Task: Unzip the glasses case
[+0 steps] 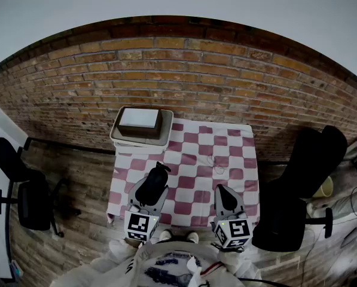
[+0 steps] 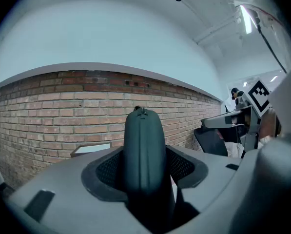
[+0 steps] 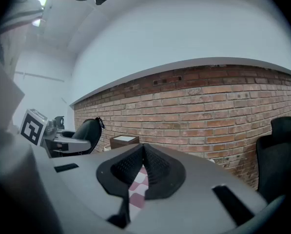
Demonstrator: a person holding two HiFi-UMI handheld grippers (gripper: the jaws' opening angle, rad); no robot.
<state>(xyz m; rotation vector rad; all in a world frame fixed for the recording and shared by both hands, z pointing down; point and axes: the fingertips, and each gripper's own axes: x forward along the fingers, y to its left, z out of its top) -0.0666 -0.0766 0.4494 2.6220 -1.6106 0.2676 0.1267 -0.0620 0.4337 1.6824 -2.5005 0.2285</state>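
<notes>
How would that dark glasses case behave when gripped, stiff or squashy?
Probably stiff: the glasses case shows no dent where the left gripper clamps it. Likely light, as it sticks out unsupported beyond the fingers. Its smooth curved sides might slip if tugged.

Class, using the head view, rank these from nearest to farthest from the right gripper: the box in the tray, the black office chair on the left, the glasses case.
1. glasses case: just left of the right gripper, held in the left gripper.
2. box: in the tray at the checked table's far left corner.
3. black office chair: on the floor, well beyond the table's left edge.
</notes>
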